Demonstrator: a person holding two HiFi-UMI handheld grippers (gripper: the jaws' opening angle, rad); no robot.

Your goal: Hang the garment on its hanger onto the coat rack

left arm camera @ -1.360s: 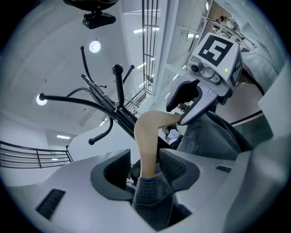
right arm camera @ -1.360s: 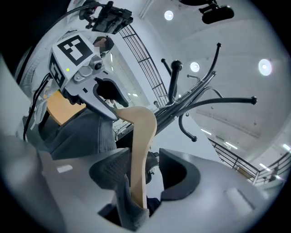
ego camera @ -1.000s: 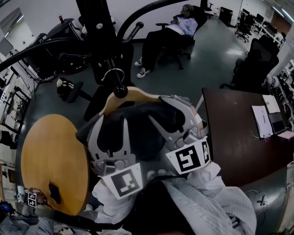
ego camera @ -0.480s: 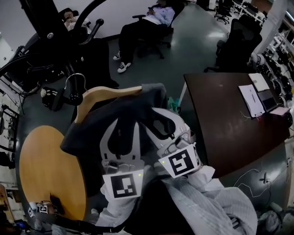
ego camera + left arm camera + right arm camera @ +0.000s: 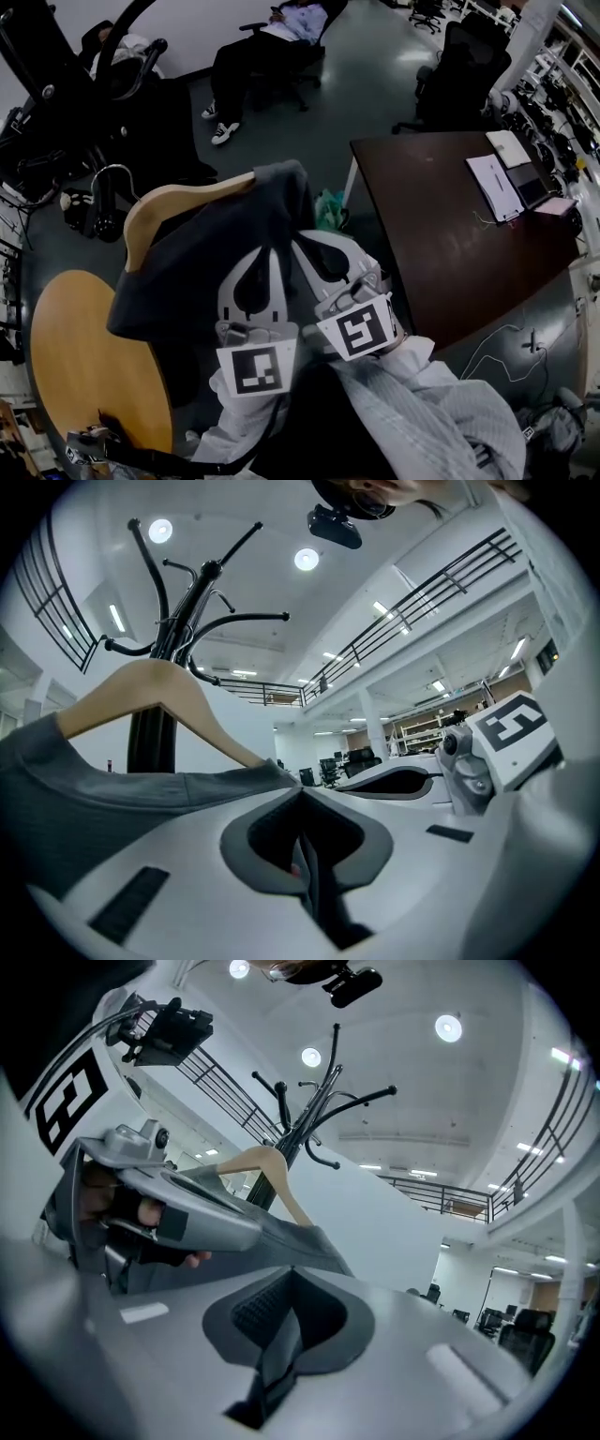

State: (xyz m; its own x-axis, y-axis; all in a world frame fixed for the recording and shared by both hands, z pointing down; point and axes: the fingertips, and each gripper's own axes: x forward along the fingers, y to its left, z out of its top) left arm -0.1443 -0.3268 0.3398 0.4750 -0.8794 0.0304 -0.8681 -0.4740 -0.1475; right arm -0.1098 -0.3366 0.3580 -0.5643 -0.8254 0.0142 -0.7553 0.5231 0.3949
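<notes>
A dark grey garment (image 5: 192, 258) hangs on a pale wooden hanger (image 5: 164, 199) with a metal hook (image 5: 105, 178). Both grippers are side by side at the garment's right shoulder. The left gripper (image 5: 265, 253) is shut on the garment's cloth, and a fold shows in its slit in the left gripper view (image 5: 302, 855). The right gripper (image 5: 300, 241) is shut on the garment too, with grey cloth pinched between its jaws (image 5: 286, 1335). The black coat rack (image 5: 37, 75) rises at the upper left, with its curved arms overhead (image 5: 183, 611) (image 5: 309, 1110). The hook is off the rack's arms.
A round wooden table (image 5: 84, 366) lies at the lower left. A dark brown desk (image 5: 441, 234) with papers (image 5: 497, 183) stands at the right. Black office chairs (image 5: 464, 80) and a seated person (image 5: 267, 47) are behind, on the grey floor. A green object (image 5: 328, 208) lies by the desk's leg.
Both grippers' jaws stood wide round the garment and have closed on its cloth. The hanger and garment have shifted left and lower in the head view, away from the rack's pole.
</notes>
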